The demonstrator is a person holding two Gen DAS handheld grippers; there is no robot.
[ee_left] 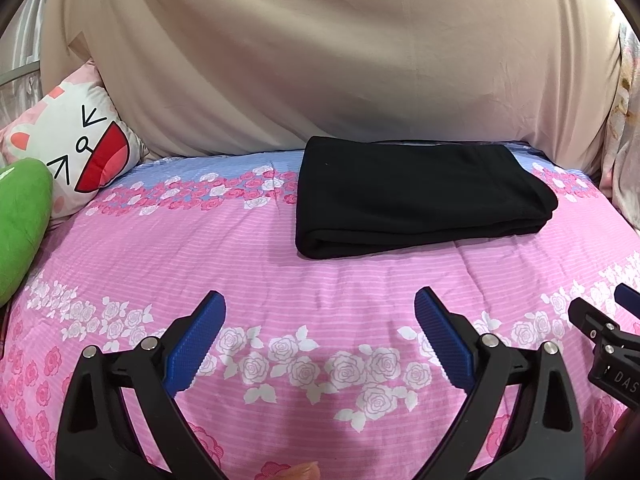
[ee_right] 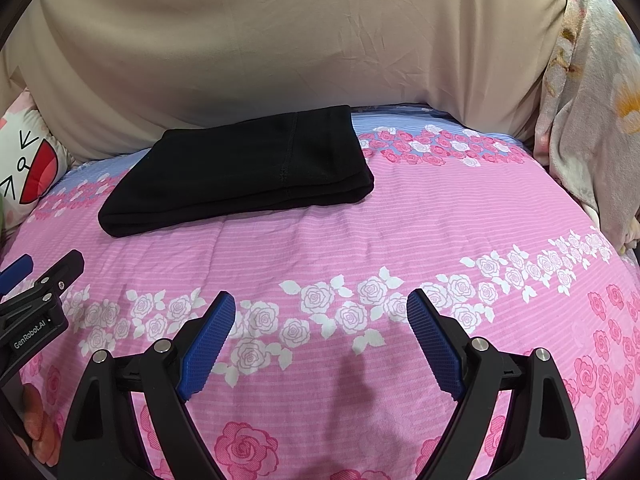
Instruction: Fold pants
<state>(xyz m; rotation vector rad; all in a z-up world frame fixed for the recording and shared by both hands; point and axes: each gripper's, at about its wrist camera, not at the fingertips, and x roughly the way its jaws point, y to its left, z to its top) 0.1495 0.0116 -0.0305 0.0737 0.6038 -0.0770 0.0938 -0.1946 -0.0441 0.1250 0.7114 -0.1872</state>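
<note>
The black pants point(ee_left: 420, 196) lie folded into a thick rectangle on the pink flowered bedsheet point(ee_left: 200, 264), at the far side near the beige backdrop. They also show in the right wrist view point(ee_right: 240, 168). My left gripper point(ee_left: 320, 300) is open and empty, held above the sheet well short of the pants. My right gripper point(ee_right: 320, 300) is open and empty, also short of the pants. Each gripper shows at the edge of the other's view: the right gripper point(ee_left: 612, 332) at the right edge, the left gripper point(ee_right: 36, 300) at the left edge.
A white cartoon-face pillow point(ee_left: 76, 152) and a green plush point(ee_left: 20, 224) lie at the left. A beige cloth point(ee_left: 320, 60) hangs behind the bed. A pale flowered blanket point(ee_right: 592, 120) hangs at the right.
</note>
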